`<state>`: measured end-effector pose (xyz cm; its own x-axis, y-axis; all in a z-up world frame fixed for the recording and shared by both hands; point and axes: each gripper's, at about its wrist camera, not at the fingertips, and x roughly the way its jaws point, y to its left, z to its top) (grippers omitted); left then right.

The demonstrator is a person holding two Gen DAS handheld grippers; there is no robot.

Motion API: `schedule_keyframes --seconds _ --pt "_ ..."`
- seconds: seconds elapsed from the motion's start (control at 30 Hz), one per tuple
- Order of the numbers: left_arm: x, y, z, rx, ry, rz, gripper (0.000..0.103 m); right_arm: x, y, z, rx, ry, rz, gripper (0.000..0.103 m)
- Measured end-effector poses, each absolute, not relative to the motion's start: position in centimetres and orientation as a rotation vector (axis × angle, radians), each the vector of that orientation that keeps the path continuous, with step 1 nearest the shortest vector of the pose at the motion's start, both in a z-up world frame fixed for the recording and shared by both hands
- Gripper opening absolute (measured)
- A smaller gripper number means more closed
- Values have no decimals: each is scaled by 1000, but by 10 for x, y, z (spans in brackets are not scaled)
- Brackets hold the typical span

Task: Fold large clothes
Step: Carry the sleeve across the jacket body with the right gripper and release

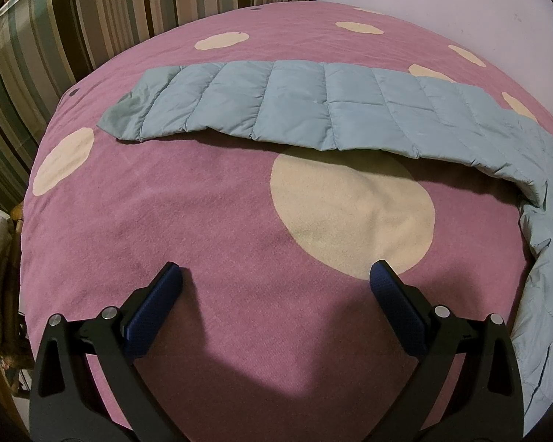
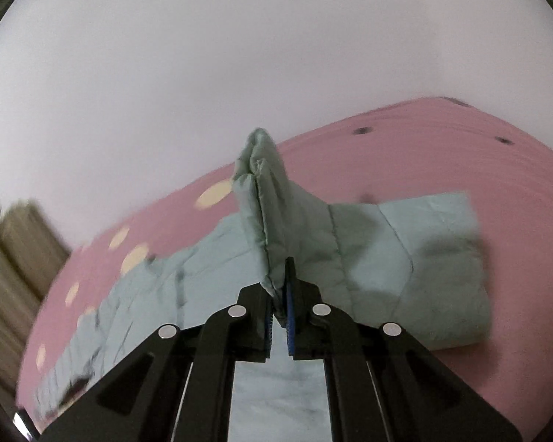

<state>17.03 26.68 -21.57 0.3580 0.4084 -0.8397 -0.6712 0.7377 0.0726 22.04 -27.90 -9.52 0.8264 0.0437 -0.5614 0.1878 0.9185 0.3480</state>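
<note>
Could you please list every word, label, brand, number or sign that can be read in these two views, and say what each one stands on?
None: no readable text appears in either view.
The pale blue quilted padded garment shows only stitched seams, no label.
The pink blanket with cream dots and the striped cushion carry patterns only.
The black grippers bear no markings.

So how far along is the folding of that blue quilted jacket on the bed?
Partly done. The quilted jacket already lies in a long narrow band across the pink bedspread. In hand: the right gripper is shut on a bunched edge, lifted. The left gripper is open, empty. Left: folding the band's length over.
</note>
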Motion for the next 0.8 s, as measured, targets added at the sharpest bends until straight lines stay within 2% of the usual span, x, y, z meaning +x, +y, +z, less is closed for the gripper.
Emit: schedule_keyframes --seconds 0.23,0.8 --pt "170 266 -216 -306 979 711 101 247 -164 -105 219 685 83 5" --pt "170 266 -216 -307 978 710 101 291 -52 -179 -9 915 241 7"
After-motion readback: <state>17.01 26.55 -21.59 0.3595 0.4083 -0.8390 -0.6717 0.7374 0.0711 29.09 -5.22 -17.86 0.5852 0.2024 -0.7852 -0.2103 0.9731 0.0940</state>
